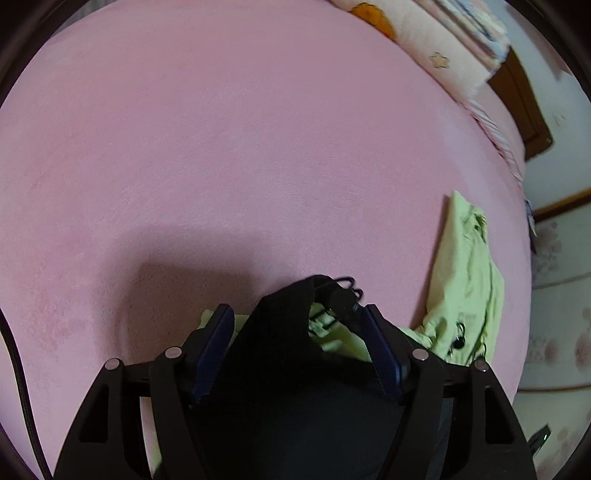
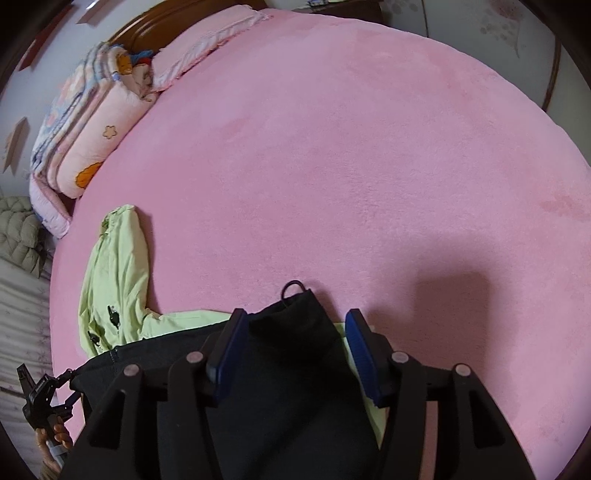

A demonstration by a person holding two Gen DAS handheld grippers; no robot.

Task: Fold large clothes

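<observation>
A black garment (image 1: 291, 354) with a drawcord loop lies over a light green garment (image 1: 465, 280) on the pink bed (image 1: 236, 147). My left gripper (image 1: 297, 314) stands with its blue pads on either side of a bunched corner of the black cloth, jaws apart. My right gripper (image 2: 295, 317) stands the same way around another corner of the black garment (image 2: 291, 369). The green garment (image 2: 118, 273) spreads to the left in the right wrist view. I cannot tell whether either gripper pinches the cloth. The left gripper also shows in the right wrist view (image 2: 40, 398).
Folded quilts and pillows (image 2: 92, 122) are stacked at the wooden headboard (image 2: 159, 22). The bed edge drops off beside the green garment (image 1: 528, 258). Pink bedcover (image 2: 369, 166) stretches ahead of both grippers.
</observation>
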